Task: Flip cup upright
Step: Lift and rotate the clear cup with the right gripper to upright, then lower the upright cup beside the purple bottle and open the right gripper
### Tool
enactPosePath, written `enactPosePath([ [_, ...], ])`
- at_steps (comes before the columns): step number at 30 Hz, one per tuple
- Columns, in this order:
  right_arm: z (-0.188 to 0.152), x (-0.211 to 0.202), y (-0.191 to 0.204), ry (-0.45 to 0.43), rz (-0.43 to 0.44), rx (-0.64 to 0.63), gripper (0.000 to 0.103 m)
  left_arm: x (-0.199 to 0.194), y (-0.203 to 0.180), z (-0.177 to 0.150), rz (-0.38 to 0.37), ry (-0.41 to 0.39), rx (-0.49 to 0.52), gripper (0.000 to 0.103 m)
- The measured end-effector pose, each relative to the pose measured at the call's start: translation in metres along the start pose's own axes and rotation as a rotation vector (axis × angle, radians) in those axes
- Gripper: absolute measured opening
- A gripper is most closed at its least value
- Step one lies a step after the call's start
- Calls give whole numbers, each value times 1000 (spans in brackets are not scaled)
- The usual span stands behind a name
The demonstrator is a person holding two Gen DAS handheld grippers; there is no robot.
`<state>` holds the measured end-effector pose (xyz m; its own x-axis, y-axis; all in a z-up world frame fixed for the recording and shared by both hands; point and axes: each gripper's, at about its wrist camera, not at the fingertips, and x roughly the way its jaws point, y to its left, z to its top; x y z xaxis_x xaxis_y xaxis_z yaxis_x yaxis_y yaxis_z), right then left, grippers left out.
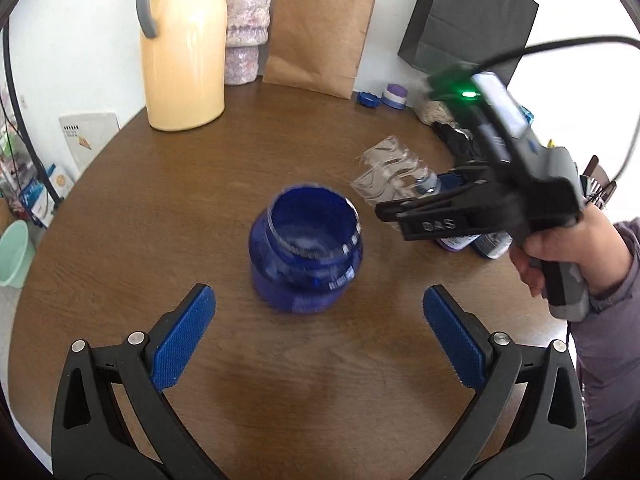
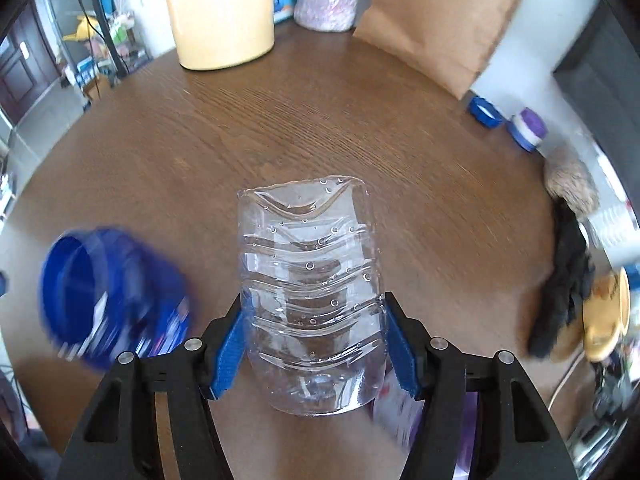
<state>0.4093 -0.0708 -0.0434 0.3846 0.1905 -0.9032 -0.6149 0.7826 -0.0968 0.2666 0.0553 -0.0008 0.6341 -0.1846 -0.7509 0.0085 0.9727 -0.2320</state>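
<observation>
Your right gripper (image 2: 316, 344) pinches the clear ribbed plastic cup (image 2: 310, 280), mouth pointing far | your left gripper (image 1: 319, 332) is spread wide, holding nothing | round blue jar (image 1: 306, 254) stands near it on the brown wooden table (image 1: 180, 184) | "DAS" on right gripper's finger.

blue cup (image 1: 306, 250) upright, left claw (image 1: 319, 312) open

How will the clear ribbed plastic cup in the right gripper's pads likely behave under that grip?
The clear cup looks thin-walled: its cut rim is already wavy, so the right gripper may easily dent it. It appears empty apart from droplets, so probably very light. Wet, glossy ribs suggest it might slip between the pads.
</observation>
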Motion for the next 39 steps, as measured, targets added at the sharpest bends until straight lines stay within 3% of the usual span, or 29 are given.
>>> enactPosePath([
  [4,-55,-33,13,-56,74,31,66,-9,-2,-30,-84,30,3,103],
  [9,-130,-61,36,-147,147,102,66,-27,-7,-60,-268,43,-28,103],
  [12,-175,-72,50,-220,208,173,66,-31,-22,-68,-340,59,-23,101],
  [17,-225,-86,62,-404,304,238,66,-18,-51,-75,-427,147,-19,87],
  [21,-244,-85,65,-451,336,271,66,-11,-70,-84,-507,192,-3,67],
  [24,-247,-82,62,-459,336,269,66,-13,-80,-89,-497,178,21,61],
  [27,-251,-81,52,-465,393,308,68,-16,-91,-86,-458,144,75,57],
  [29,-249,-79,49,-453,377,315,71,-22,-101,-85,-384,76,166,57],
  [33,-253,-76,43,-398,265,335,72,-30,-111,-75,-126,-169,332,57],
  [36,-260,-72,25,-384,225,394,72,-23,-112,-63,-24,-304,371,58],
  [39,-264,-70,6,-379,201,466,72,1,-116,-47,65,-329,373,58],
])
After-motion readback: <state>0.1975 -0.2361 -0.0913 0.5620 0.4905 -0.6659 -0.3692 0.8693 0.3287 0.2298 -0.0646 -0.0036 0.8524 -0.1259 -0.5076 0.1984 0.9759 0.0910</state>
